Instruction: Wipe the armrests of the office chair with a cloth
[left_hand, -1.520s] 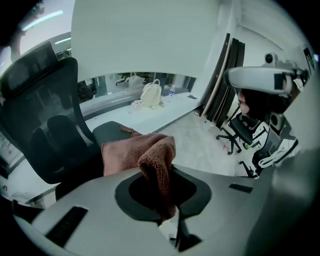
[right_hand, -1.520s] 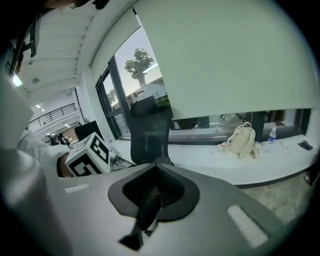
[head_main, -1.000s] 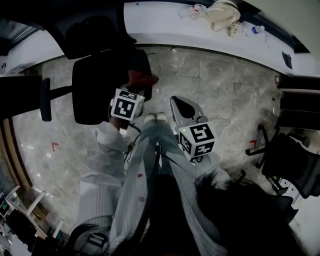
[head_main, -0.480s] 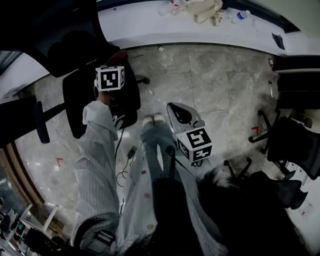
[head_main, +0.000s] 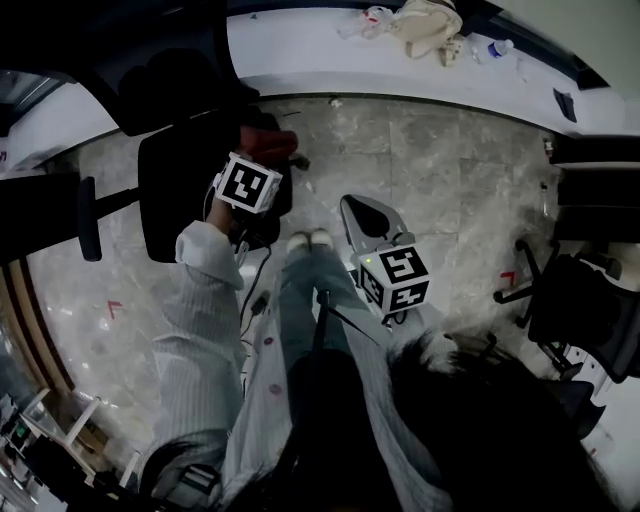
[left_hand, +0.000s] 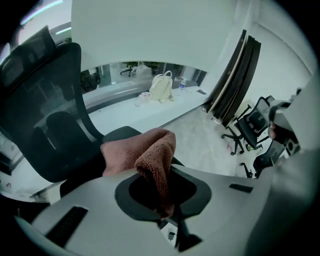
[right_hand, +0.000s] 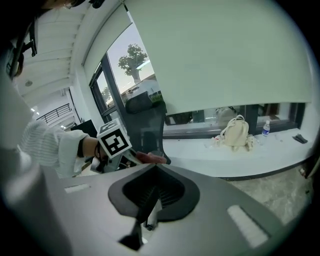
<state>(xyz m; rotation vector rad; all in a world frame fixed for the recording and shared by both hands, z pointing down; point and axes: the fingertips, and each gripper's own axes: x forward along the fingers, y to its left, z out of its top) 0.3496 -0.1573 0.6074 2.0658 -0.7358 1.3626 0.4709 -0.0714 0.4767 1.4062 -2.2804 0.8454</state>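
Head view puts the black office chair (head_main: 185, 195) at upper left, one armrest (head_main: 88, 217) out on its far side. The pinkish-red cloth (left_hand: 145, 150) rests on a dark pad at the near side, probably the other armrest, though I cannot be sure. To wipe well, I judge, press the cloth flat and draw it along the pad's whole length. The left arm reaches forward over the chair, the left gripper (left_hand: 161, 197) pinching the folded cloth, while the right gripper (right_hand: 150, 202) hangs by the person's legs, jaws together on nothing.
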